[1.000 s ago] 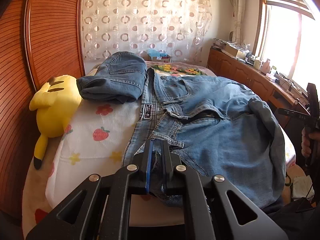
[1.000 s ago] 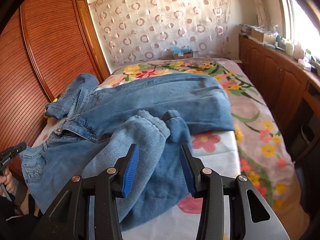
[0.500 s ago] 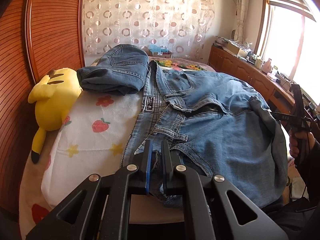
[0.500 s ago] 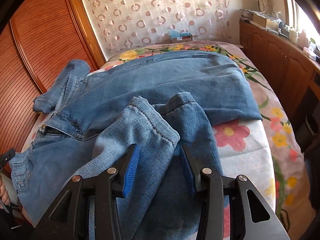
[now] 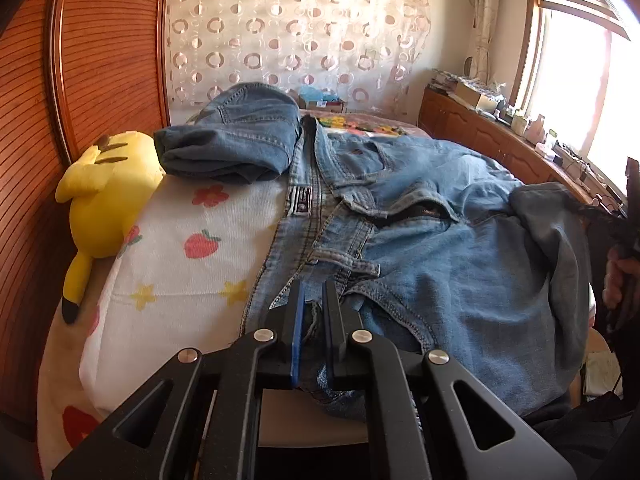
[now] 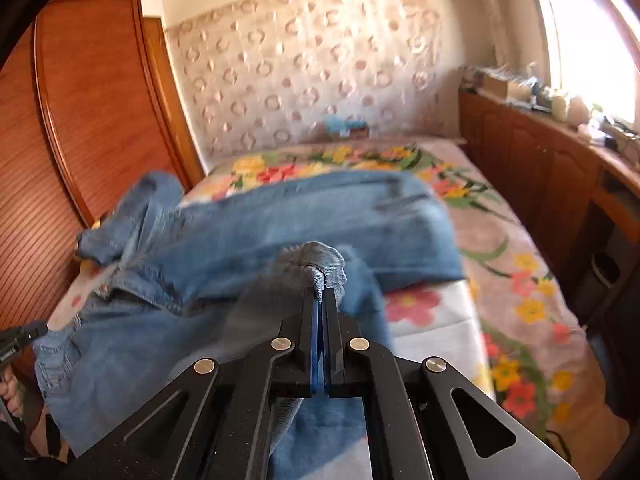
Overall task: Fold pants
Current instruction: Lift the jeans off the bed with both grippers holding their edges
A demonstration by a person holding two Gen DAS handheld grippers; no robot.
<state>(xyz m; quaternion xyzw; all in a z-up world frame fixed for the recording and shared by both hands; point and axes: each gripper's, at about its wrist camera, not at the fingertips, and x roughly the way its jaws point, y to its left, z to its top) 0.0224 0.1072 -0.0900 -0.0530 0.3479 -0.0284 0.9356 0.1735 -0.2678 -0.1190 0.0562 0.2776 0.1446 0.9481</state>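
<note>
The light-blue denim pants (image 5: pixel 420 248) lie spread across the white fruit-print bed cover (image 5: pixel 180 256), with the waistband at the near edge of that cover and the legs running away over the floral part of the bed. A second, already folded pair of darker blue jeans (image 5: pixel 236 140) rests on the cover beyond the waistband, and a yellow plush toy (image 5: pixel 104 196) lies at the cover's headboard side.

The left gripper (image 5: pixel 311 312) has its jaws closed on the waistband corner. The right gripper (image 6: pixel 320 300) has its jaws pinched tight on a bunched leg hem (image 6: pixel 320 260), held raised above the cover.

Handling judgement: denim is heavy, limp and moderately stiff at seams; it drapes and drags rather than slides. Hems and the waistband are the thickest, least stretchy zones and give the surest hold. A grip on single-layer cloth would likely slip or bunch.
</note>
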